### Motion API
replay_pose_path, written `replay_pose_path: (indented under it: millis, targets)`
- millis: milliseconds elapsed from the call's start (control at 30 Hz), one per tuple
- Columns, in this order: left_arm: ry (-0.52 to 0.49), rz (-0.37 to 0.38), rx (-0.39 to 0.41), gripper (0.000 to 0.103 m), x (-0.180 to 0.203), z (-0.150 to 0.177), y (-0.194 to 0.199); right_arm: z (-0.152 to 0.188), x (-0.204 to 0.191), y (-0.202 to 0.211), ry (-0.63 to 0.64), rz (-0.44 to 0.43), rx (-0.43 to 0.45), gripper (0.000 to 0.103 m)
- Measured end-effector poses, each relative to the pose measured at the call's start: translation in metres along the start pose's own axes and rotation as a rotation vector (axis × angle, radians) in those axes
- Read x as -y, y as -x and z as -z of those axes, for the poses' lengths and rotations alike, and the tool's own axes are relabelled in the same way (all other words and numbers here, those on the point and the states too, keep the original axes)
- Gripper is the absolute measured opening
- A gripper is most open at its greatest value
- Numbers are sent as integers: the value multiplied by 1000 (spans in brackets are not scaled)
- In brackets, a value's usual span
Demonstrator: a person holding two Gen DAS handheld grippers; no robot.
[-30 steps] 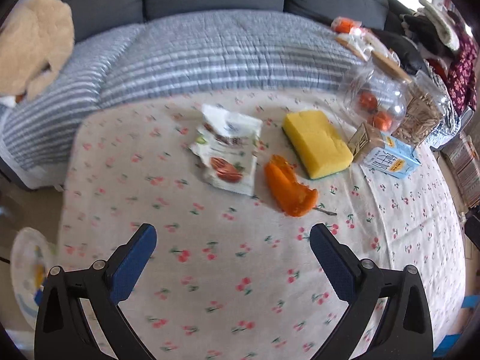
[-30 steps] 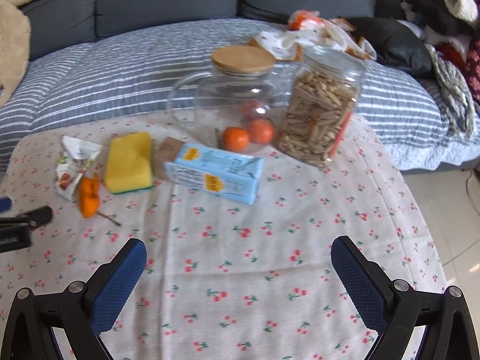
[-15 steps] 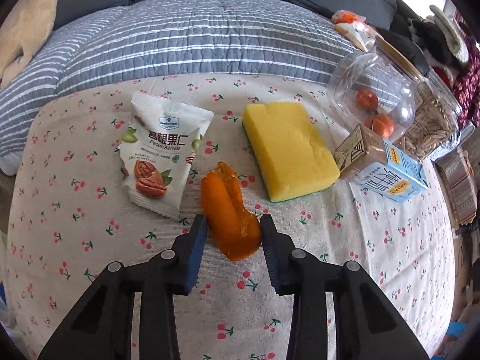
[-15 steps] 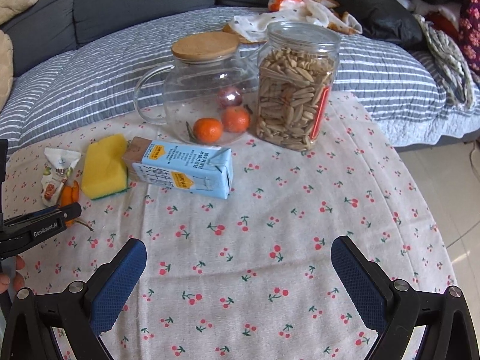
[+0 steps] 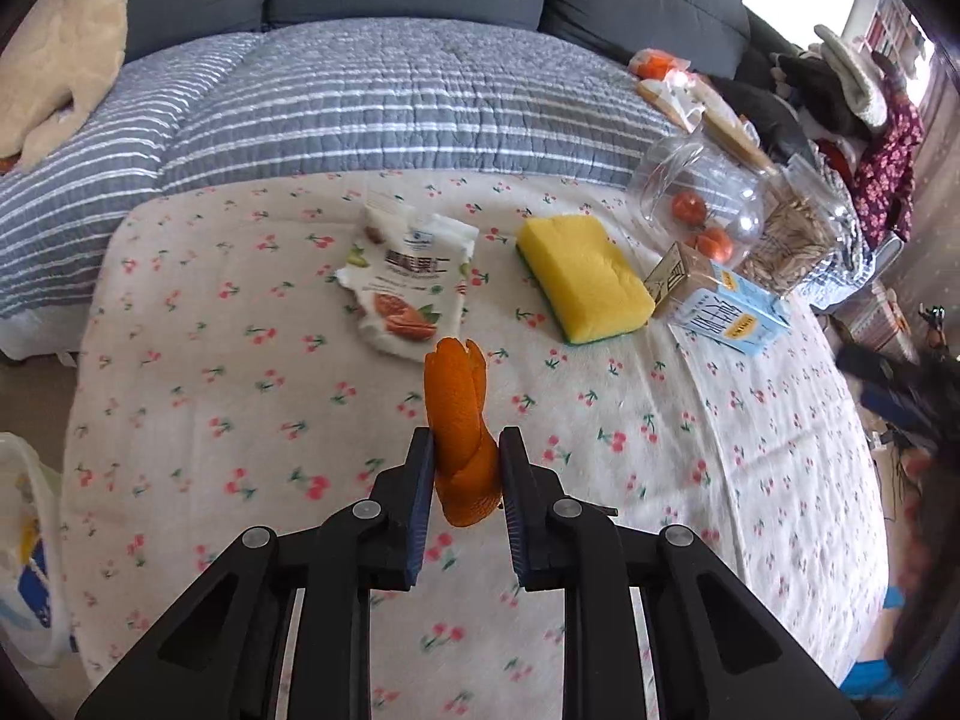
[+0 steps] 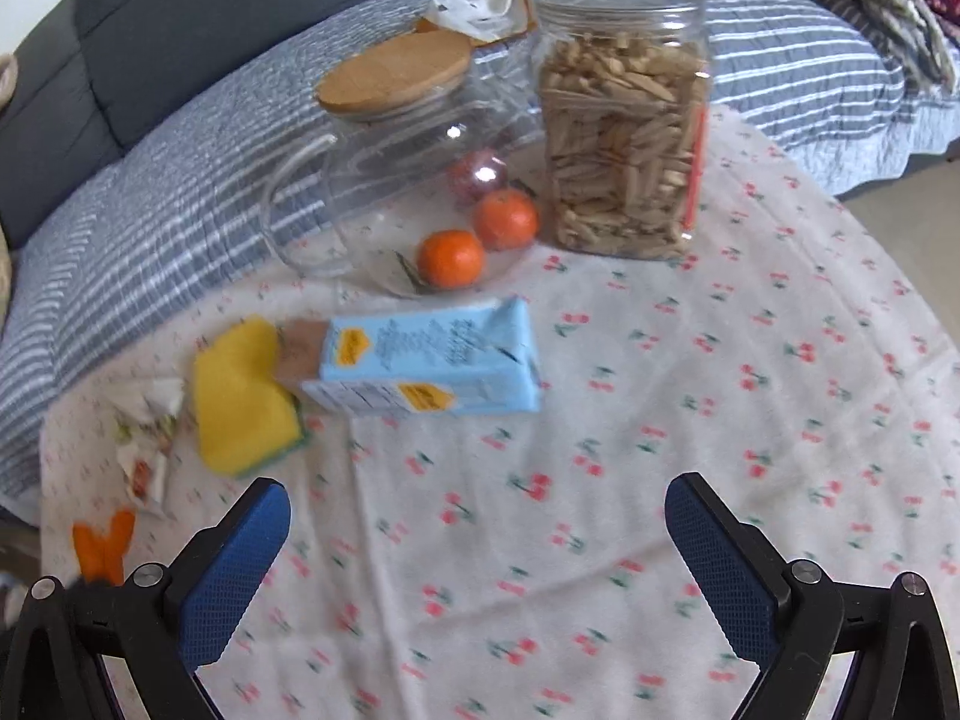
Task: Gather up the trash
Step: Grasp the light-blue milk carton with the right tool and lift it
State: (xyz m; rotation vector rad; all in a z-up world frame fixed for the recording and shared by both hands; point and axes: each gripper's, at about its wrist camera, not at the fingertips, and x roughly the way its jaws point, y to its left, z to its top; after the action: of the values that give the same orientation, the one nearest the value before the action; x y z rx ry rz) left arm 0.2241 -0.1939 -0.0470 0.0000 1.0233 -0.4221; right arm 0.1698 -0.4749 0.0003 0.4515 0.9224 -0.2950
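- Orange peel (image 5: pixel 461 420) is sitting pinched between my left gripper (image 5: pixel 462 483) pads, lifted off the cherry-print tablecloth (image 5: pixel 240 420), its upper curl sticking out past the fingertips.
- I am gripping only its lower end, so I am risking the soft peel slipping out or tearing on a fast swing.
- My right gripper (image 6: pixel 477 546) is hanging wide open above the cloth, empty, near the blue carton (image 6: pixel 429 360); it could be nudging that carton into the glass pitcher (image 6: pixel 408 192).
- The snack wrapper (image 5: pixel 411 285) is lying flat beside the yellow sponge (image 5: pixel 585 279), awkward to pinch.
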Motion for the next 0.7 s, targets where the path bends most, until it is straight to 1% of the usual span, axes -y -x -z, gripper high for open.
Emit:
replay_pose_path:
  millis: [67, 133, 200, 233, 300, 433, 567, 600, 700]
  targets:
    - [-10, 11, 28, 23, -10, 8, 16, -6, -12, -8, 16, 18, 19, 102]
    - [-20, 4, 52, 23, -17, 15, 25, -9, -22, -18, 7, 26, 30, 102]
    - [-4, 10, 36, 23, -24, 17, 27, -13, -27, -28, -18, 18, 29, 102]
    - [9, 30, 39, 23, -27, 16, 28, -17, -29, -35, -38, 20, 25, 102]
    - [3, 28, 54, 23, -29, 15, 31, -24, -34, -43, -61, 23, 31, 102]
    - [-32, 17, 54, 23, -29, 15, 29, -33, -46, -57, -6, 86, 57, 102]
    - [-14, 26, 47, 23, -33, 13, 26, -35, -50, -76, 20, 145, 41, 102]
    - [-10, 26, 47, 23, -34, 12, 25, -35, -52, -78, 44, 168, 52, 102]
    - [1, 25, 41, 23, -37, 12, 23, -35, -57, -82, 91, 192, 61, 102]
